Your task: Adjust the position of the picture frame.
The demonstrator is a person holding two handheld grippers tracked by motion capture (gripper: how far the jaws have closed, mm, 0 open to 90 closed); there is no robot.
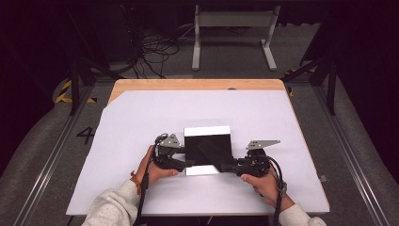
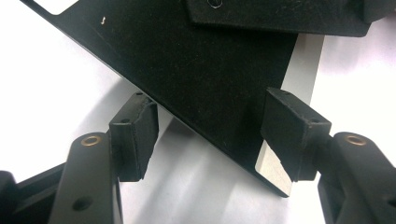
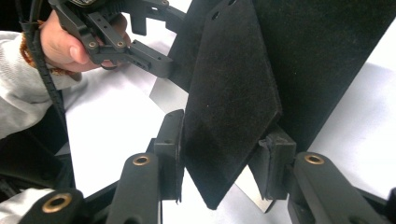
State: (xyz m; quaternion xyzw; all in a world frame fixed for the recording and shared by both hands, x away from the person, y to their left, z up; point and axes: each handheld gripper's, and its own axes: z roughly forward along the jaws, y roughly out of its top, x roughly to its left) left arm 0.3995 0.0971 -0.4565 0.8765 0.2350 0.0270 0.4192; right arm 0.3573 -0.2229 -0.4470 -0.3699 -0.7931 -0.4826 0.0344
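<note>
A person sits at the near edge of a table (image 1: 197,84) covered by a white sheet (image 1: 141,122), with a gripper in each hand. In the middle of the sheet lies a black square board (image 1: 207,143) with pale strips showing along its far and near edges, and both grippers meet at its near side. The left gripper (image 1: 188,163) comes in at the board's near-left corner; in the left gripper view its two black jaws stand well apart, one on the white sheet beside the board's edge and the other over the board's corner by the pale strip (image 2: 273,170), closed on nothing. The right gripper (image 1: 225,165) reaches in from the near-right and holds a smaller black pointed piece (image 1: 212,153) that lies slanted across the board. In the right gripper view its jaws are pressed against either side of that piece (image 3: 231,112), near its pointed end (the felt-like surface is easy to make out from here), and the piece stands edge-up between the pads. The person's left hand (image 3: 70,42) shows farther off in that same view, grey sleeve (image 1: 110,207) at the wrist.
</note>
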